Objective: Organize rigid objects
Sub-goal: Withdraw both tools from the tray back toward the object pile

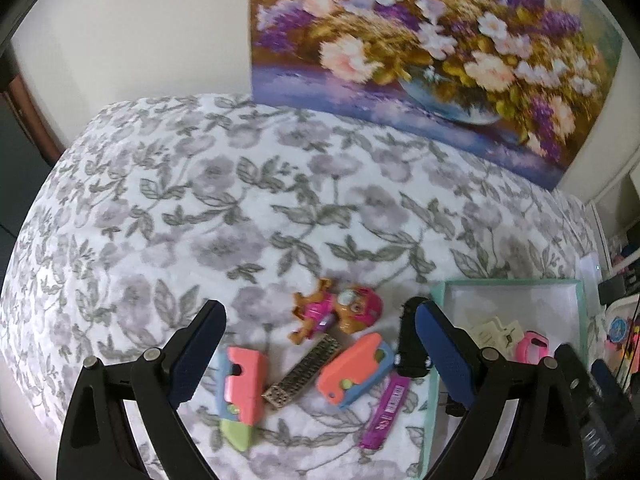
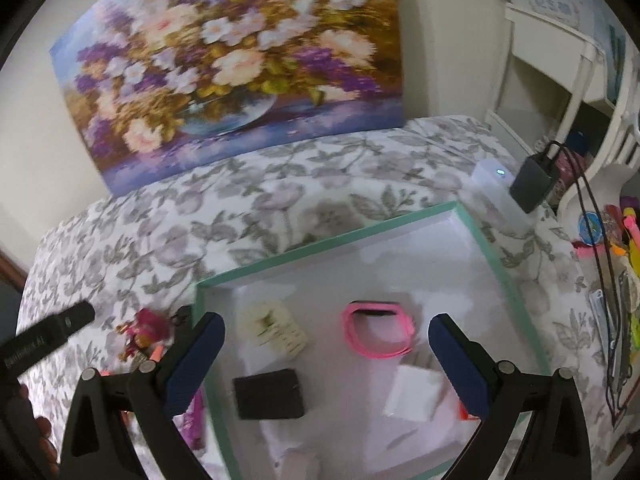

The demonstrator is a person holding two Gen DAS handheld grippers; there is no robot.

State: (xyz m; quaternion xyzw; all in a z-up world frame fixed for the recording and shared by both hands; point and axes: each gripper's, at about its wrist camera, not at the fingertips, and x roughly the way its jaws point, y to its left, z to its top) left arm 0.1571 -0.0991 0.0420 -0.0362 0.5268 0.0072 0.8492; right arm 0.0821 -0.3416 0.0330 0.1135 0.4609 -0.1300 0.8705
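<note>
A bed point(image 1: 240, 184) under a white cover with grey flowers stands against a cream wall point(image 1: 140, 32), a large flower painting point(image 2: 224, 64) leaning behind it and white shelves point(image 2: 560, 92) at the side

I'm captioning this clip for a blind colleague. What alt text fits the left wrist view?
An open left gripper hovers, empty, over small toys on a floral bedspread: a toy pup, two coral-and-blue toy cutters, a metal harmonica and a purple stick. A mint-rimmed box sits at right.
</note>
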